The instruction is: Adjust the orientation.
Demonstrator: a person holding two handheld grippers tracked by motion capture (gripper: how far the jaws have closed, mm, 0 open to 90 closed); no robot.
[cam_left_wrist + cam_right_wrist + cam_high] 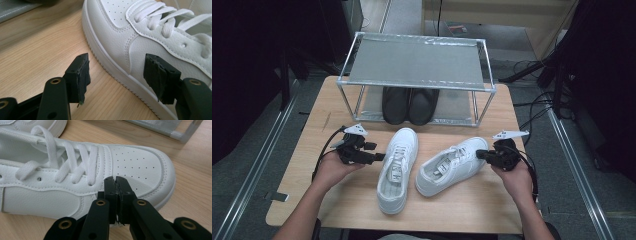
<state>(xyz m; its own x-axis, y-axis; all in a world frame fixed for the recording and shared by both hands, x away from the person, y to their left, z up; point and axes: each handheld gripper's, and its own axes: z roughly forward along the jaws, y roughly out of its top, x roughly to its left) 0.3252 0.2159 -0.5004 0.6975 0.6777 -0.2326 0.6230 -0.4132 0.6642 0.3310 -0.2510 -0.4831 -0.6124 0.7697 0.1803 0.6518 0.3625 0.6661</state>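
Two white lace-up sneakers lie on the wooden table [337,200]. The left sneaker [398,167] points its toe toward the rack, and the right sneaker [451,165] lies slanted, toe to the right. My left gripper [379,157] is at the left sneaker's outer side. In the left gripper view it [116,60] stands open, with the sneaker's side wall [120,37] just beyond the pads and untouched. My right gripper [480,154] is at the right sneaker's toe. In the right gripper view its jaws [115,180] are shut pad to pad, empty, against the toe's side [140,165].
A metal-framed shoe rack [417,62] with a grey top shelf stands at the table's far side. A pair of black shoes [409,104] sits on its lower level. Cables trail from both grippers. A rack leg [186,133] stands close behind the right sneaker's toe.
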